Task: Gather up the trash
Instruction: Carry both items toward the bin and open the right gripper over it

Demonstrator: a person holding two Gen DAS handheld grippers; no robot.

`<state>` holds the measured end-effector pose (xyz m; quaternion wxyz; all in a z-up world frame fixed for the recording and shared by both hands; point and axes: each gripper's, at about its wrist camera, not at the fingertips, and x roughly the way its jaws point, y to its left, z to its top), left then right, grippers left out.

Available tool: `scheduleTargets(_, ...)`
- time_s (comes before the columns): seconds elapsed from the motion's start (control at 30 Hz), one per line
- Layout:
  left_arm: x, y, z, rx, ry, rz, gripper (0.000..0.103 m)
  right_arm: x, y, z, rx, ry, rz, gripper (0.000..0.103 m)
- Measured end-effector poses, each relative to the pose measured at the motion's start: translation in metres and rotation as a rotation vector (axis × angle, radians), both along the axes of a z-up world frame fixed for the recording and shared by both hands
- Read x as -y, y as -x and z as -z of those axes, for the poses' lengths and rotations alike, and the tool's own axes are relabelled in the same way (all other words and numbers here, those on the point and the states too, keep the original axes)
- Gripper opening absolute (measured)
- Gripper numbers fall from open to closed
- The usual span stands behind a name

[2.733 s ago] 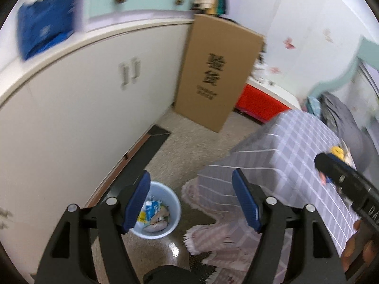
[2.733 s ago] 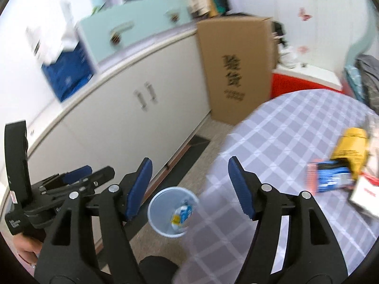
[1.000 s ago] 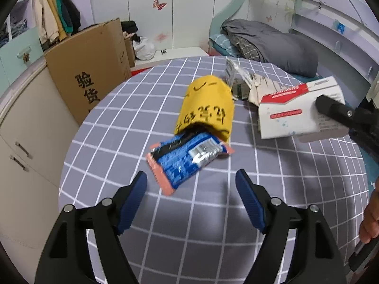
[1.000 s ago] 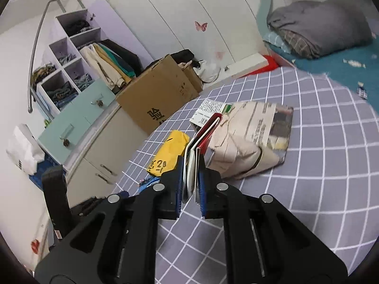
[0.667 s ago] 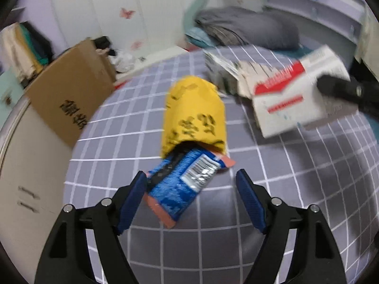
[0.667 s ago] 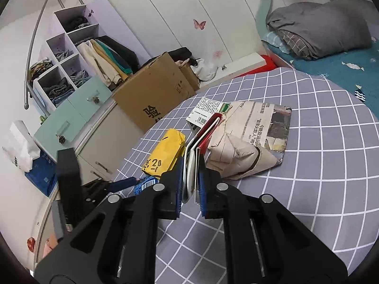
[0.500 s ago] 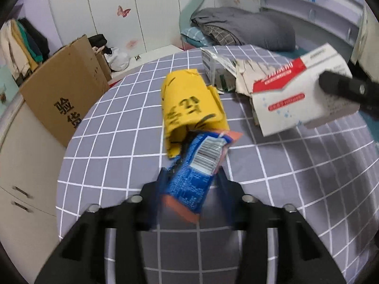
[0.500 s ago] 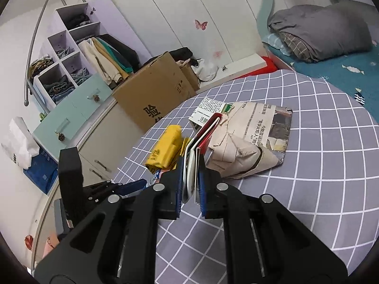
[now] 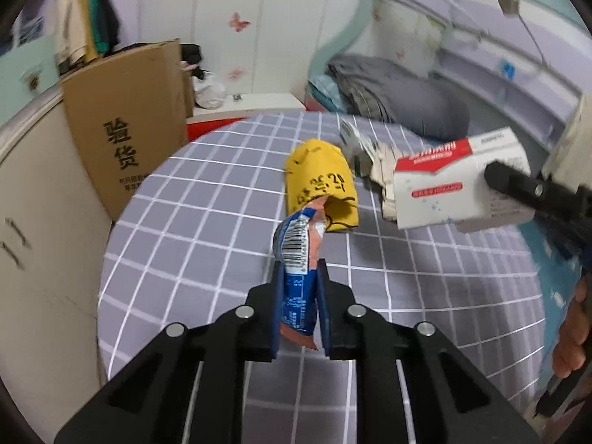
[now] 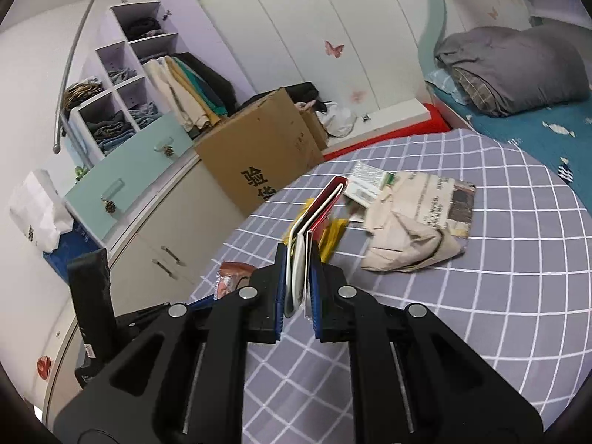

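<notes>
Blue snack wrapper [image 9: 296, 281] is clamped upright in the left gripper [image 9: 299, 296] jaws above the checked surface [image 9: 207, 236]; a red-and-white carton [image 10: 314, 229] is gripped by the right gripper [image 10: 298, 281] jaws.

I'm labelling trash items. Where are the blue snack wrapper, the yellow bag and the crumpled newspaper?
blue snack wrapper [image 9: 296, 259]: left wrist view, barcode end above the gripper.
yellow bag [image 9: 318, 181]: left wrist view, printed top face.
crumpled newspaper [image 10: 418, 222]: right wrist view, folded middle.
</notes>
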<state>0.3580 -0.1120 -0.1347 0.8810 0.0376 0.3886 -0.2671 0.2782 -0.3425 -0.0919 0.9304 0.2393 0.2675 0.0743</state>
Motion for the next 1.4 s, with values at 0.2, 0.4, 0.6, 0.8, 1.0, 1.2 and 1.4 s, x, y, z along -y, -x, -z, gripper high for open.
scheduleTargets(0.2,-0.050,0.018,-0.018,0.026,0.085,-0.094,0.015,-0.044,0.003,-0.014,0.024,0.020,-0.077,0.011)
scheduleTargets(0.4,-0.111,0.028,-0.025,0.044,0.140,-0.217,0.015,-0.112,-0.010,-0.017,0.013,0.035,-0.215,0.011)
scheduleTargets(0.6,-0.188,0.039,-0.016,0.024,0.161,-0.381,0.015,-0.190,-0.028,-0.009,-0.030,0.043,-0.373,0.011)
scheduleTargets(0.8,-0.257,0.051,0.006,-0.006,0.124,-0.533,0.015,-0.269,-0.046,0.014,-0.098,0.080,-0.516,0.011)
scheduleTargets(1.0,-0.317,0.052,0.040,-0.073,0.085,-0.670,0.015,-0.341,-0.060,0.036,-0.148,0.142,-0.619,0.012)
scheduleTargets(1.2,-0.348,0.051,0.063,-0.122,0.061,-0.739,0.015,-0.395,-0.076,0.070,-0.204,0.220,-0.686,0.054)
scheduleTargets(1.4,-0.359,0.050,0.076,-0.150,0.061,-0.751,0.016,-0.401,-0.075,0.095,-0.238,0.275,-0.659,0.063)
